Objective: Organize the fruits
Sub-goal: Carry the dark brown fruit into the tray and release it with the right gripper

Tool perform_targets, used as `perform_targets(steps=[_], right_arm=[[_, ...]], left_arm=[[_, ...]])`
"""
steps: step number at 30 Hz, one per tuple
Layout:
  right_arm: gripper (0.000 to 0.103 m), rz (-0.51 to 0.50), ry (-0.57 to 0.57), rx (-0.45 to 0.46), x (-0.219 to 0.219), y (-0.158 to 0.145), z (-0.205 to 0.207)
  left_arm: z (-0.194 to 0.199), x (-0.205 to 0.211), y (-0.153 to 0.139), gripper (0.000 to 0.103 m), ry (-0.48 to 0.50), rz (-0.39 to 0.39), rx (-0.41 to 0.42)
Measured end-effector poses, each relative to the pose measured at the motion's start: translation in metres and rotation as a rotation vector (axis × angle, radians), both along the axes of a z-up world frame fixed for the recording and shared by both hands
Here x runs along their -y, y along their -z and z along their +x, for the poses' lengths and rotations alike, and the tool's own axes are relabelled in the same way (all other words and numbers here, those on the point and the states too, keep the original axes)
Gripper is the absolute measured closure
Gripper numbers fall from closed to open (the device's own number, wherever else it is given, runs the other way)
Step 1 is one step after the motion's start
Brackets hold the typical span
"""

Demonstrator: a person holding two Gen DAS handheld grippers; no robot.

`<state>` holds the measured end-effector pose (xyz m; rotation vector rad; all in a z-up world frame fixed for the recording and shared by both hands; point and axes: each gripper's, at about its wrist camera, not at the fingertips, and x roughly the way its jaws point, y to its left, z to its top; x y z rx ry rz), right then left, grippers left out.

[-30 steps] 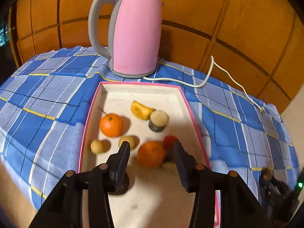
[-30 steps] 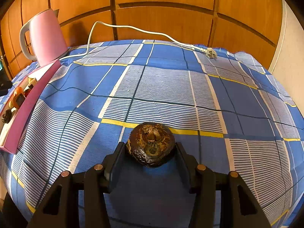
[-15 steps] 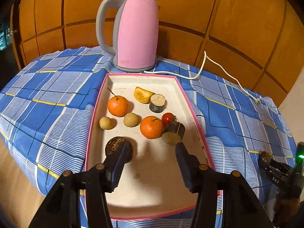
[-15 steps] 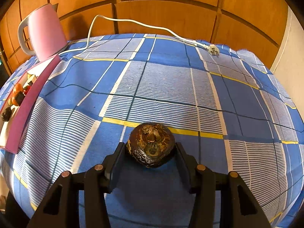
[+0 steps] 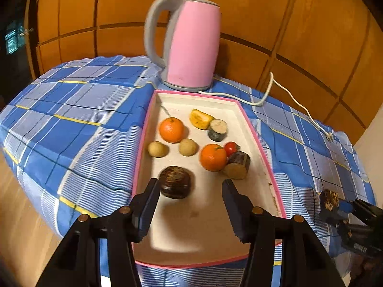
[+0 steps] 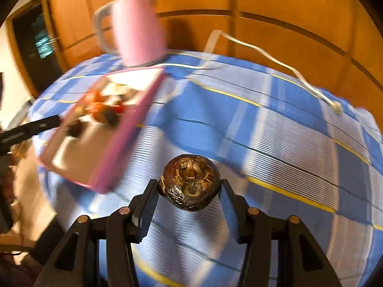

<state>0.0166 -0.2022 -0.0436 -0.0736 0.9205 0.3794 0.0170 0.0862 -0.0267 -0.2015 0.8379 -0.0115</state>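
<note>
A white tray with a pink rim lies on the blue checked cloth. It holds two oranges, two small tan fruits, a yellow piece, a cherry tomato, two cut dark-skinned pieces and a dark brown round fruit. My left gripper is open and empty above the tray's near half, just behind that dark fruit. My right gripper is shut on a second dark brown round fruit, held above the cloth to the right of the tray. The right wrist view is blurred.
A pink electric kettle stands behind the tray, its white cord trailing right across the cloth to a plug. Wooden panelled walls close the back. The table's edges fall away left and front. The right gripper shows at the left wrist view's lower right.
My left gripper has pulled back from the tray, leaving a dark fruit there. My right gripper has swung left towards the tray with its fruit still held.
</note>
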Motion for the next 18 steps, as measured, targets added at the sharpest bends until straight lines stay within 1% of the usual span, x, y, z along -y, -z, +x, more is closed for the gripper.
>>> perform_targets(steps=[4, 7, 10, 11, 13, 16, 18], right_arm=[[0.051, 0.034, -0.121, -0.012, -0.041, -0.013, -0.002], [0.051, 0.06, -0.2, -0.005, -0.069, -0.025, -0.001], [0.051, 0.068, -0.264, -0.023, -0.095, -0.027, 0.006], [0.051, 0.063, -0.281, -0.028, -0.102, -0.026, 0.008], [0.051, 0.056, -0.32, -0.073, -0.118, -0.019, 0.016], [0.051, 0.014, -0.333, -0.11, -0.137, -0.001, 0.027], [0.051, 0.01, -0.332, -0.137, -0.143, 0.008, 0.036]], left_arm=[[-0.003, -0.016, -0.002, 0.048, -0.042, -0.01, 0.006], [-0.004, -0.027, -0.003, 0.048, -0.072, -0.019, 0.01], [-0.006, -0.034, -0.004, 0.048, -0.09, -0.021, 0.016], [-0.006, -0.035, -0.004, 0.048, -0.093, -0.021, 0.016], [-0.008, -0.037, -0.004, 0.048, -0.099, -0.021, 0.017], [-0.009, -0.039, -0.002, 0.048, -0.102, -0.024, 0.011], [-0.008, -0.039, 0.0, 0.048, -0.101, -0.024, 0.006]])
